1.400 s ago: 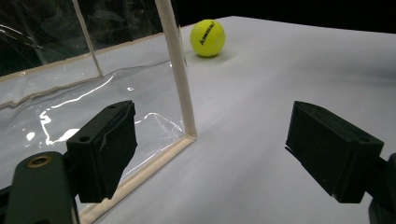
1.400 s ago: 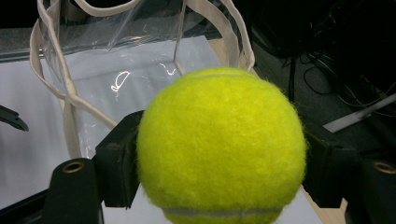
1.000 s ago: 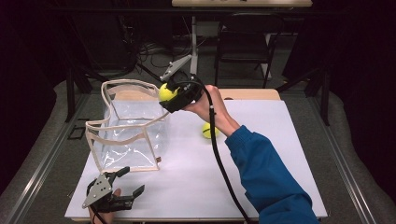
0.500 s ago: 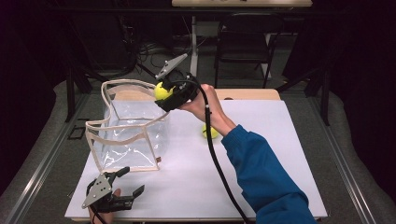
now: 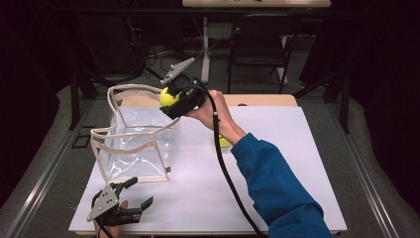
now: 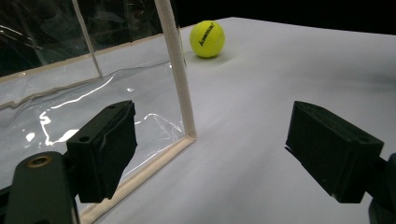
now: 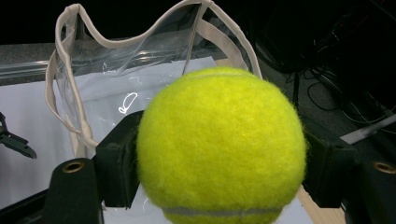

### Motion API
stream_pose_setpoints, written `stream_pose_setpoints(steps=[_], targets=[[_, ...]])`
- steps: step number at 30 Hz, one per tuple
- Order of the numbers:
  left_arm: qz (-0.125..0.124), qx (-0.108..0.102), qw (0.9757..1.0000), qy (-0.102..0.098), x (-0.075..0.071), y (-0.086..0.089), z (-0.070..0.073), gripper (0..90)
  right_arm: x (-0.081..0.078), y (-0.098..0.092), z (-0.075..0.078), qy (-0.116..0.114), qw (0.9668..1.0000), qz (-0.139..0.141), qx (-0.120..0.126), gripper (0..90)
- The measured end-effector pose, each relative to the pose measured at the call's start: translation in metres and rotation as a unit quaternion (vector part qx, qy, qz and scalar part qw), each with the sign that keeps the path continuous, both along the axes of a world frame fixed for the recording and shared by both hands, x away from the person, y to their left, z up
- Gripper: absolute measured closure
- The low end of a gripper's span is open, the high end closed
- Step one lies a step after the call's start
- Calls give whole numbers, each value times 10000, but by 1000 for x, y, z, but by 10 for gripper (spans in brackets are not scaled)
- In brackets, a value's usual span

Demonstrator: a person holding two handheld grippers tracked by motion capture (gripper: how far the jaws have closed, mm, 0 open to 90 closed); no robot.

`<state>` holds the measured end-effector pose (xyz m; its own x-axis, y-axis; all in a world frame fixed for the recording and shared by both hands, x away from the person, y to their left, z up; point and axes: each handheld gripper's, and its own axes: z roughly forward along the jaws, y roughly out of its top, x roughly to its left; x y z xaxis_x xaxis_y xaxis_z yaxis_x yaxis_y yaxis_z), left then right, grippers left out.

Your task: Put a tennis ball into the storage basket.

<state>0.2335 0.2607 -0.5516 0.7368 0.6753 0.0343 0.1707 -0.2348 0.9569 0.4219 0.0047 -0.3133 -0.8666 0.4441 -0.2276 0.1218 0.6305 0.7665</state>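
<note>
Carrying the fuzzy yellow tennis ball point(image 5: 168, 96) leftward since a second ago, I am now holding it over the rim of the clear bag point(image 5: 130, 144). I am pinching it with my right hand-held gripper point(image 5: 171, 99), jaws pressing both sides. Next, I judge, comes lowering and releasing it inside the floppy, tape-edged plastic. Below and behind my wrist, a second ball point(image 6: 207, 38) is sitting on the white counter point(image 5: 297, 148). My left hand-held gripper point(image 5: 131, 198) is resting spread, empty.

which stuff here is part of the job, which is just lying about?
In the job:
- tennis ball clamped in the right hand-held gripper
- clear bag, open, just below it
- second tennis ball on the table

Lying about:
- chair behind the table
- cables on the floor
</note>
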Motion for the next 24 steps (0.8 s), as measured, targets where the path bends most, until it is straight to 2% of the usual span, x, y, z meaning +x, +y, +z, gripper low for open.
stream_pose_setpoints(steps=[24], targets=[[-12, -12, 10000, 1, 0, 0, 0, 157, 0, 12, -5, -27, 9999, 61, 102, 261]])
